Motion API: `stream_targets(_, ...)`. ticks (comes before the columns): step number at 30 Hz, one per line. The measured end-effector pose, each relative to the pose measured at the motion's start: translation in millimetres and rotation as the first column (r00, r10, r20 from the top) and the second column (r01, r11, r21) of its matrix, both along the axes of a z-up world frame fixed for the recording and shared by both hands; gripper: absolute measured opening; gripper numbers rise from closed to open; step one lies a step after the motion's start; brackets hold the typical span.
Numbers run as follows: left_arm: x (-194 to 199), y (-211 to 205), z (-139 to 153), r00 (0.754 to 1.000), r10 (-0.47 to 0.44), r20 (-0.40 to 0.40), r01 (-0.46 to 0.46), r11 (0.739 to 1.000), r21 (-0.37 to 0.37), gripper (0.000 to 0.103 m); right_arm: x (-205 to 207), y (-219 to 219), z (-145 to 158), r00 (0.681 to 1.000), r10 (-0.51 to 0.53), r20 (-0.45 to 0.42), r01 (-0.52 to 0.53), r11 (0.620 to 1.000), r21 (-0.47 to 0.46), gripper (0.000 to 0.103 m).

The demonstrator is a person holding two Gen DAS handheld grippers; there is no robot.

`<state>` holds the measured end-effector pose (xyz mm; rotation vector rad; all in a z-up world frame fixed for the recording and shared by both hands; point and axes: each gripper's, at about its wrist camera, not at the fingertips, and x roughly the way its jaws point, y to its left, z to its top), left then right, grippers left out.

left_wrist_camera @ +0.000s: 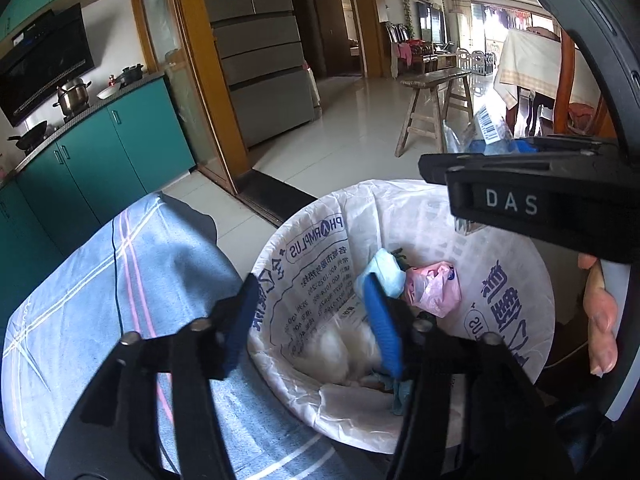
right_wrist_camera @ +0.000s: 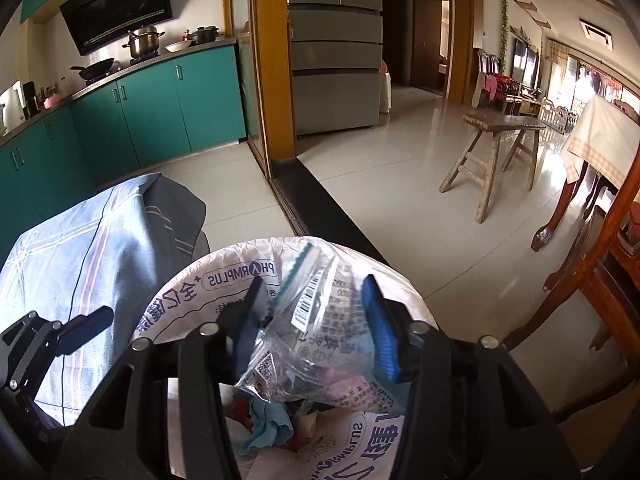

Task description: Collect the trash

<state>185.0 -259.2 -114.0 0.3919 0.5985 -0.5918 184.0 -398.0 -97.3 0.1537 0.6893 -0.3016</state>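
A trash bin lined with a white printed bag point(left_wrist_camera: 516, 292) stands on the floor; it also shows in the right wrist view point(right_wrist_camera: 188, 280). Inside lie a pink plastic bag point(left_wrist_camera: 434, 288), a light blue wad point(left_wrist_camera: 384, 270) and other scraps. My left gripper point(left_wrist_camera: 312, 320) is open and empty over the bin's left rim. My right gripper point(right_wrist_camera: 312, 320) is open above the bin, with a clear plastic bag with barcodes point(right_wrist_camera: 320, 336) lying loose between its blue fingers. The right gripper also shows in the left wrist view point(left_wrist_camera: 520, 184), above the bin.
A table with a blue plaid cloth point(left_wrist_camera: 100, 300) stands left of the bin. Teal kitchen cabinets point(right_wrist_camera: 160, 112) run along the left, a fridge point(right_wrist_camera: 336, 52) behind. A wooden bench point(right_wrist_camera: 500, 148) and a dining table leg point(right_wrist_camera: 560, 208) stand to the right on the tiled floor.
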Motion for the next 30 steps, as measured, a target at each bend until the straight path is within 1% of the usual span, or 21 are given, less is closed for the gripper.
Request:
stream_targets(3, 3.8, 7.0, 5.0, 1.000, 0.020, 0.000, -0.020, 1.000, -0.018, 0.062, -0.6, 1.9, 1.9, 1.000, 0.007, 0.010, -0.007, 1.000, 0.003, 0.052)
stream_targets(4, 5.1, 10.0, 6.3, 0.999, 0.032, 0.001, -0.032, 0.999, -0.023, 0.062, -1.9, 0.6, 2.5, 1.000, 0.003, 0.016, -0.004, 1.000, 0.008, 0.054)
stream_targets(6, 7.4, 16.0, 8.5, 0.999, 0.054, 0.006, -0.054, 0.998, -0.026, 0.064, -3.9, -1.9, 4.6, 0.999, -0.005, 0.033, 0.004, 1.000, 0.026, 0.061)
stream_targets(8, 9.9, 23.3, 11.1, 0.997, 0.076, 0.012, -0.075, 0.997, -0.027, 0.067, -8.6, -6.0, 7.1, 0.998, -0.016, 0.059, 0.013, 0.999, 0.051, 0.072)
stream_targets(11, 12.8, 40.4, 15.3, 0.993, 0.113, 0.017, -0.113, 0.993, -0.034, 0.071, -13.8, -8.4, 11.8, 0.995, -0.019, 0.097, 0.011, 0.996, 0.086, 0.078)
stream_targets(12, 13.2, 46.1, 16.2, 0.992, 0.126, 0.017, -0.126, 0.991, -0.036, 0.072, -15.7, -8.7, 13.2, 0.994, -0.017, 0.112, 0.007, 0.995, 0.096, 0.078)
stream_targets(13, 14.5, 53.5, 17.4, 0.990, 0.140, 0.014, -0.139, 0.989, -0.040, 0.072, -16.7, -8.7, 14.6, 0.992, -0.013, 0.123, 0.000, 0.994, 0.105, 0.079)
stream_targets(15, 16.0, 65.7, 20.1, 0.987, 0.163, 0.009, -0.162, 0.986, -0.048, 0.072, -19.6, -7.6, 15.0, 0.989, 0.024, 0.143, -0.046, 0.988, 0.150, 0.082)
stream_targets(16, 17.8, 72.4, 21.5, 0.984, 0.176, 0.008, -0.175, 0.983, -0.053, 0.072, -18.9, -5.7, 13.1, 0.990, 0.050, 0.135, -0.073, 0.983, 0.168, 0.086)
stream_targets(17, 18.2, 76.4, 22.8, 0.983, 0.184, 0.007, -0.183, 0.981, -0.056, 0.072, -17.7, -3.3, 11.2, 0.990, 0.067, 0.126, -0.088, 0.981, 0.172, 0.087)
stream_targets(20, 17.6, 89.8, 27.7, 0.979, 0.202, 0.024, -0.201, 0.978, -0.062, 0.073, -14.1, 3.6, 4.7, 0.994, 0.058, 0.095, -0.072, 0.986, 0.148, 0.087)
stream_targets(23, 7.3, 101.4, 33.5, 0.971, 0.223, 0.087, -0.220, 0.975, -0.045, 0.076, -17.5, 11.3, 5.3, 0.992, 0.048, 0.117, -0.062, 0.991, 0.117, 0.087)
stream_targets(25, -2.5, 110.2, 37.3, 0.964, 0.234, 0.123, -0.232, 0.972, -0.036, 0.078, -29.8, 19.2, 5.4, 0.989, 0.029, 0.146, -0.040, 0.997, 0.071, 0.089)
stream_targets(28, -21.7, 129.5, 45.1, 0.951, 0.260, 0.165, -0.256, 0.966, -0.045, 0.086, -57.1, 31.8, -1.0, 0.983, 0.008, 0.182, -0.009, 1.000, 0.008, 0.092)
stream_targets(30, -36.7, 143.6, 50.4, 0.938, 0.289, 0.188, -0.285, 0.957, -0.052, 0.091, -77.0, 42.2, -5.5, 0.983, -0.021, 0.185, 0.022, 1.000, -0.006, 0.093)
